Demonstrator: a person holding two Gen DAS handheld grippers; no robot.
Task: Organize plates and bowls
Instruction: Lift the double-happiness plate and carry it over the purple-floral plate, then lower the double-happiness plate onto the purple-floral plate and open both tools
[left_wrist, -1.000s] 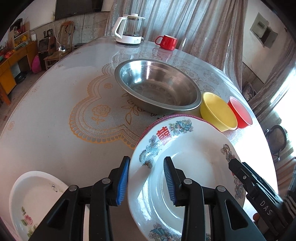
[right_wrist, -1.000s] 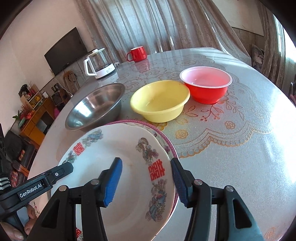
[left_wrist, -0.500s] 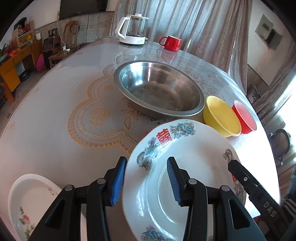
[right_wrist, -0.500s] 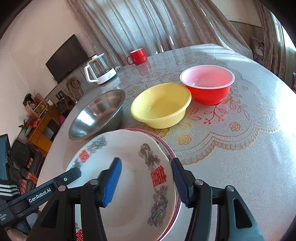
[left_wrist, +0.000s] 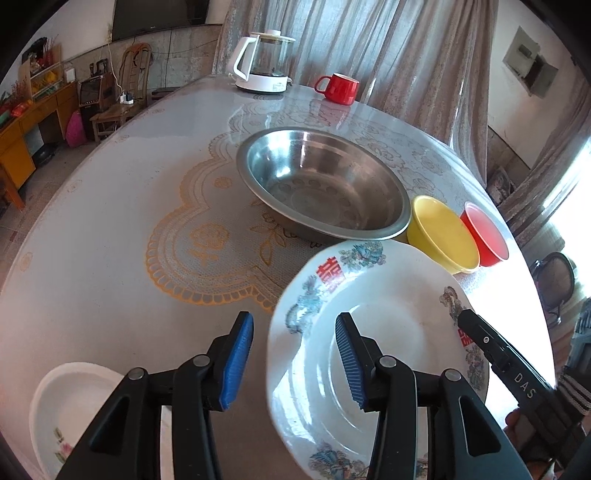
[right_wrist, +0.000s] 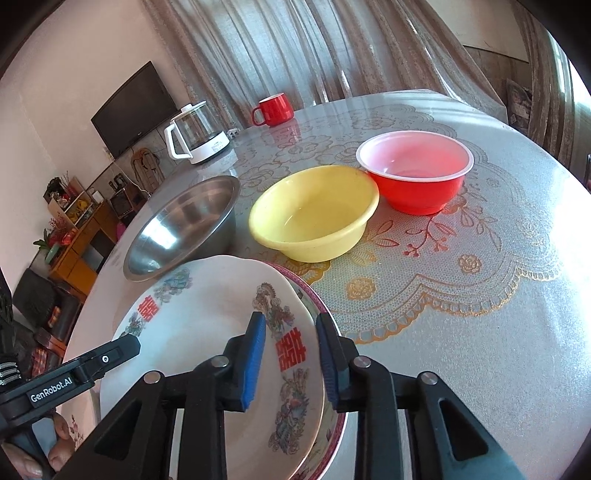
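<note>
My right claw (right_wrist: 290, 354) has just been closing and now straddles the near rim of the decorated white plate (right_wrist: 207, 332), its pads either side of that rim; I cannot tell whether they press on it. My left claw (left_wrist: 293, 360) has just been opening and stands released around the plate's opposite rim. The plate sits tilted over a pink-rimmed plate (right_wrist: 334, 435) near the surface's (right_wrist: 480, 295) near edge. Behind stand the steel bowl (left_wrist: 325, 184), yellow bowl (right_wrist: 314, 212) and red bowl (right_wrist: 415, 170).
</note>
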